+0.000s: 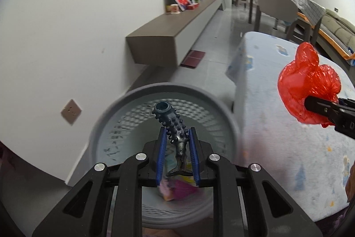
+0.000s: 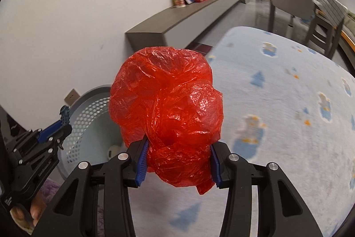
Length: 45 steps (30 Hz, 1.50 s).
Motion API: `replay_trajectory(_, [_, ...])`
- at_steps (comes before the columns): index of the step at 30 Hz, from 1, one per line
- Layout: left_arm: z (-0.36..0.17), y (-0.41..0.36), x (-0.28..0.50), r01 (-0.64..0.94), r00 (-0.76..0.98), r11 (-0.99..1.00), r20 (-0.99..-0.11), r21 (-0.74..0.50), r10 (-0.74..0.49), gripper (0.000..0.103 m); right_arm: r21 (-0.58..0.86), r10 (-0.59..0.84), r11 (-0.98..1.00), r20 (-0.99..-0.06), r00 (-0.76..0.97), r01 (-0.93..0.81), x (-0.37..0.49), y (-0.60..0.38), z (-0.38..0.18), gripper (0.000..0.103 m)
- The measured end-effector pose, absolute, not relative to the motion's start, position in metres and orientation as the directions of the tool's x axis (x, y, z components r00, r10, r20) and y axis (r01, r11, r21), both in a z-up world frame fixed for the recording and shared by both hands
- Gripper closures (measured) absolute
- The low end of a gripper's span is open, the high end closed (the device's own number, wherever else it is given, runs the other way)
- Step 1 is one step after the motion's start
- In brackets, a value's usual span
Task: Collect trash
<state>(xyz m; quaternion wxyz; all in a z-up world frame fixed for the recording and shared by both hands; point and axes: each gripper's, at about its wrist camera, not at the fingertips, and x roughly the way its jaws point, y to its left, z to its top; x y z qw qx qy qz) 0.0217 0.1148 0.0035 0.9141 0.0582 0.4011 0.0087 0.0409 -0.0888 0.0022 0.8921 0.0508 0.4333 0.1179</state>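
Note:
My left gripper (image 1: 176, 139) is shut on a dark studded rubber tube (image 1: 174, 126) and holds it over the open grey perforated trash basket (image 1: 119, 101). Colourful wrappers (image 1: 177, 189) lie in the basket's bottom. My right gripper (image 2: 177, 148) is shut on a crumpled red plastic bag (image 2: 166, 103), held above the light-blue patterned tablecloth (image 2: 288, 103), to the right of the basket (image 2: 88, 117). The bag also shows in the left wrist view (image 1: 308, 83), and the left gripper with the tube shows in the right wrist view (image 2: 63, 119).
The basket stands on the floor between the white wall (image 1: 66, 37) and the cloth-covered table (image 1: 288, 148). A floating wall shelf (image 1: 168, 37) with small items runs behind. Chairs (image 1: 275, 6) and a dining table stand farther back.

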Motion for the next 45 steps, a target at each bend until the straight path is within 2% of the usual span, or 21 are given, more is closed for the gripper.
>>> replay_trajectory(8, [-0.009, 0.174, 0.030, -0.091, 0.650, 0.990, -0.747, 0.106, 0.140, 0.082, 0.232, 0.353, 0.931, -0.764, 0.540, -0.281, 0.050, -0.010, -0.007, 0.059])
replay_trajectory(19, [-0.023, 0.196, 0.034, -0.136, 0.625, 0.986, -0.763, 0.101, 0.164, 0.082, 0.204, 0.360, 0.919, -0.782, 0.509, -0.338, 0.064, 0.042, -0.028, 0.058])
replay_trajectory(21, [-0.024, 0.198, 0.034, -0.133, 0.624, 0.986, -0.765, 0.097, 0.160, 0.082, 0.209, 0.368, 0.915, -0.782, 0.504, -0.345, 0.066, 0.046, -0.031, 0.056])
replay_trajectory(25, [-0.025, 0.201, 0.035, -0.136, 0.618, 0.985, -0.768, 0.104, 0.166, 0.079, 0.210, 0.369, 0.916, -0.776, 0.512, -0.342, 0.068, 0.045, -0.033, 0.044])
replay_trajectory(27, [-0.024, 0.202, 0.035, -0.138, 0.620, 0.985, -0.766, 0.106, 0.170, 0.074, 0.212, 0.368, 0.918, -0.772, 0.518, -0.336, 0.068, 0.044, -0.033, 0.042])
replay_trajectory(28, [-0.024, 0.202, 0.035, -0.139, 0.622, 0.985, -0.764, 0.105, 0.169, 0.068, 0.216, 0.370, 0.918, -0.769, 0.522, -0.332, 0.068, 0.042, -0.032, 0.040])
replay_trajectory(30, [-0.022, 0.203, 0.034, -0.143, 0.625, 0.984, -0.761, 0.106, 0.173, 0.051, 0.222, 0.372, 0.919, -0.763, 0.529, -0.326, 0.068, 0.038, -0.030, 0.037])
replay_trajectory(31, [-0.021, 0.203, 0.034, -0.147, 0.632, 0.983, -0.755, 0.106, 0.176, 0.035, 0.223, 0.372, 0.919, -0.762, 0.530, -0.325, 0.068, 0.036, -0.028, 0.037])
replay_trajectory(32, [-0.020, 0.203, 0.032, -0.150, 0.639, 0.983, -0.748, 0.106, 0.178, 0.032, 0.220, 0.371, 0.920, -0.761, 0.533, -0.326, 0.068, 0.035, -0.027, 0.037])
replay_trajectory(37, [-0.020, 0.203, 0.032, -0.152, 0.639, 0.983, -0.748, 0.107, 0.181, 0.032, 0.204, 0.364, 0.921, -0.755, 0.545, -0.332, 0.067, 0.034, -0.023, 0.033])
replay_trajectory(45, [-0.020, 0.206, 0.033, -0.155, 0.637, 0.984, -0.752, 0.089, 0.169, 0.028, 0.212, 0.367, 0.921, -0.754, 0.545, -0.326, 0.061, 0.037, -0.023, 0.033])
